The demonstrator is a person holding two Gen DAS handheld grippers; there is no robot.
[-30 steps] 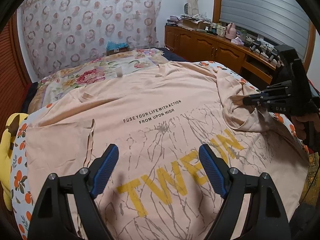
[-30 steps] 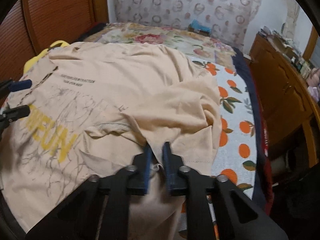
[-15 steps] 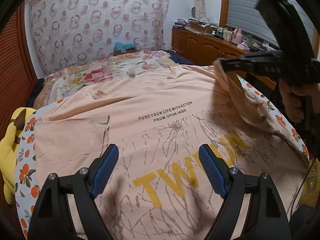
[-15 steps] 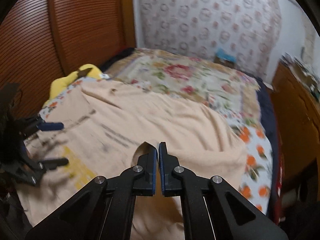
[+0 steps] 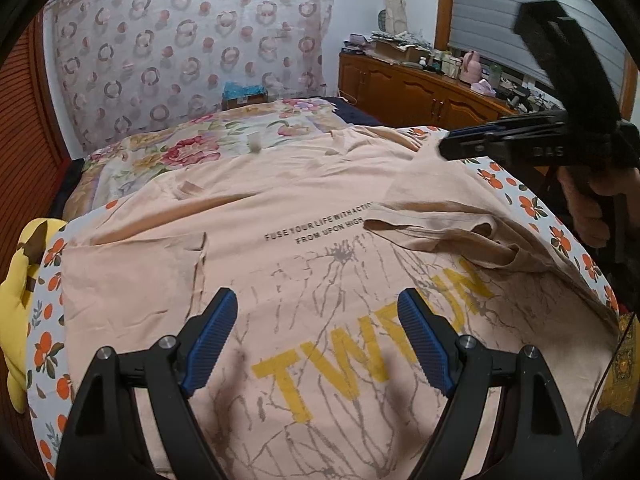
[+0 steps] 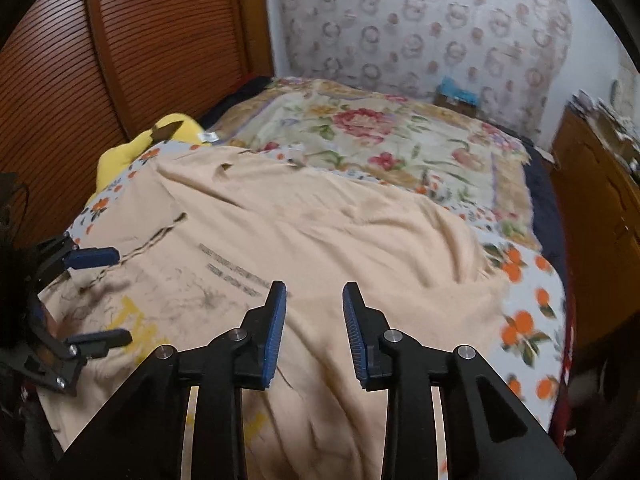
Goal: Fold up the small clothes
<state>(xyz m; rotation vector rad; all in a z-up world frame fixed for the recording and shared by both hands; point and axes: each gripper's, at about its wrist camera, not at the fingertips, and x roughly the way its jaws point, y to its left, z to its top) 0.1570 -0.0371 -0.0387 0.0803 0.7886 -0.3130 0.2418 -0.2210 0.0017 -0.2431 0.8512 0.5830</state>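
Since the earlier frame right gripper (image 6: pixel 314 308) has let go the sleeve (image 5: pixel 452 232), jaws just parted, empty. T-shirt (image 5: pixel 320 280) lies flat on bed (image 5: pixel 536 208); left gripper (image 5: pixel 318 336) gapes, empty, nearer hem.

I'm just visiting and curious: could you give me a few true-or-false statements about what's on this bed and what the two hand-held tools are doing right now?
1. The peach T-shirt has yellow lettering. True.
2. The right tool is clamped on the sleeve. False: its jaws have just been opening, nothing between them; the sleeve lies folded over the shirt.
3. The left tool stands open above the shirt. True.
4. A yellow plush toy lies at the bed's edge. True.
5. The shirt lies on a bare wooden floor. False: it lies on an orange-patterned sheet.
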